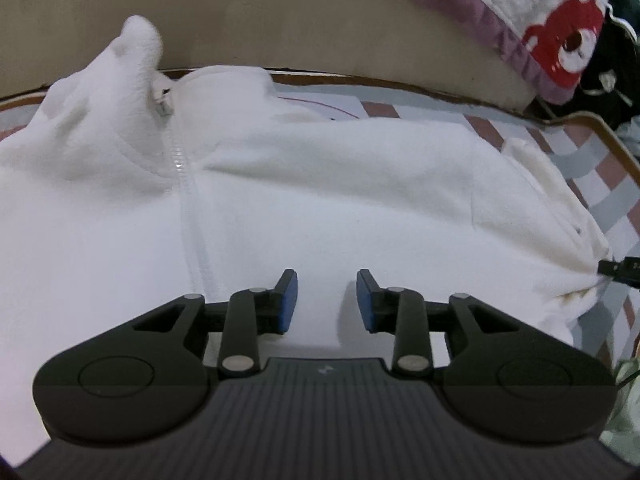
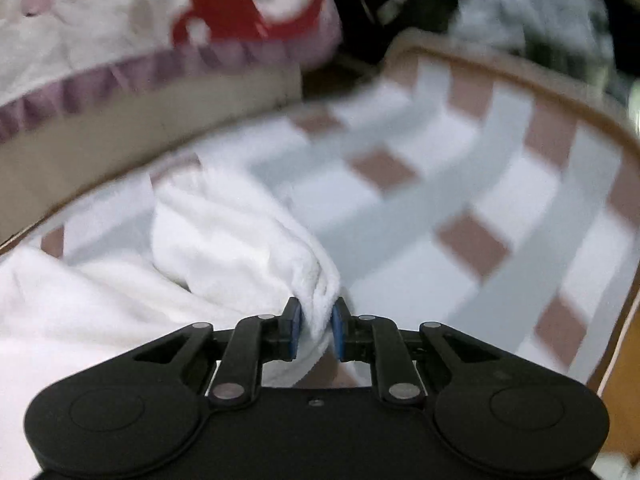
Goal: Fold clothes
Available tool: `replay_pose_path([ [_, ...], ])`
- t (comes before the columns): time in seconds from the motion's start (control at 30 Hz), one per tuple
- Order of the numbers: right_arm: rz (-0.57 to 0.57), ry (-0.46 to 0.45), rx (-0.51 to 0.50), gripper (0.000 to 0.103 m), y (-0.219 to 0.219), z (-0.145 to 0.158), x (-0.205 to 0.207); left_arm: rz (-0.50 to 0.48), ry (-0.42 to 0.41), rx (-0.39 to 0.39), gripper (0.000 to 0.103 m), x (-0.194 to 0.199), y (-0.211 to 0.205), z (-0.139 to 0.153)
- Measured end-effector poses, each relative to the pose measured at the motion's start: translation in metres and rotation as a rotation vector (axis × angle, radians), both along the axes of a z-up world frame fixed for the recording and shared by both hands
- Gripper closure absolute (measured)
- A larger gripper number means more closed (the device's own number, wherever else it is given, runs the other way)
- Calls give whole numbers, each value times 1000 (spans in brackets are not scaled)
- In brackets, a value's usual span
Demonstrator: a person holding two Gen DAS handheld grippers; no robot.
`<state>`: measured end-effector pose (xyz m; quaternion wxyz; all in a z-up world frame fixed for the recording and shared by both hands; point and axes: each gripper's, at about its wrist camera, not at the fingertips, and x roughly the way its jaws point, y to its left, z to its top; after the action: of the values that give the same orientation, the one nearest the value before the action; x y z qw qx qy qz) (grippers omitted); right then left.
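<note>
White fleece jacket (image 1: 320,184) lies spread front-up across most of the table (image 1: 576,168), which wears a checked cloth of grey, white and dusty pink squares and has a thin wooden rim. Its zip (image 1: 178,160) runs up the chest toward the far edge, where the collar (image 1: 136,40) stands up in a soft peak against the beige wall beyond the table. The left gripper (image 1: 326,300) hangs over the lower front of the jacket, just beside the zip line, its blue-padded jaws parted with nothing pinched between them, only bare fleece lying below. Off toward the table's right edge, the right gripper (image 2: 316,332) has its jaws clenched on a bunched fold of the jacket's fabric, which looks like a sleeve (image 2: 240,232), and the fleece rises from the cloth in a twisted ridge up to the pads. In the left wrist view a tip of that right gripper shows at the jacket's far right side, where the fabric puckers toward it. Much of the checked cloth near the right edge and the far right corner is uncovered. Beyond the far edge sits a pale quilted blanket (image 1: 520,4) with a purple frill and a red bear print (image 1: 568,40); the right wrist view of it is blurred.
</note>
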<state>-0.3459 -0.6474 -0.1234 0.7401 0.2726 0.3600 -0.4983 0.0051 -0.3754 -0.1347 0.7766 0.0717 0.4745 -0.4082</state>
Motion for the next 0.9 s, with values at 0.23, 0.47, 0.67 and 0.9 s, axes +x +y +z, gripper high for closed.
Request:
replay_pose_path([
  [0.23, 9, -130, -4, 51, -27, 15, -9, -69, -8, -52, 62, -14, -18, 4],
  [0.47, 148, -303, 144, 37, -89, 7, 5, -193, 52, -81, 55, -36, -63, 8],
  [0.67, 184, -294, 253, 37, -133, -22, 52, -146, 84, -66, 42, -6, -116, 15],
  [0.9, 272, -228, 283, 34, -148, -33, 88, -40, 58, -77, 39, 18, -150, 9],
])
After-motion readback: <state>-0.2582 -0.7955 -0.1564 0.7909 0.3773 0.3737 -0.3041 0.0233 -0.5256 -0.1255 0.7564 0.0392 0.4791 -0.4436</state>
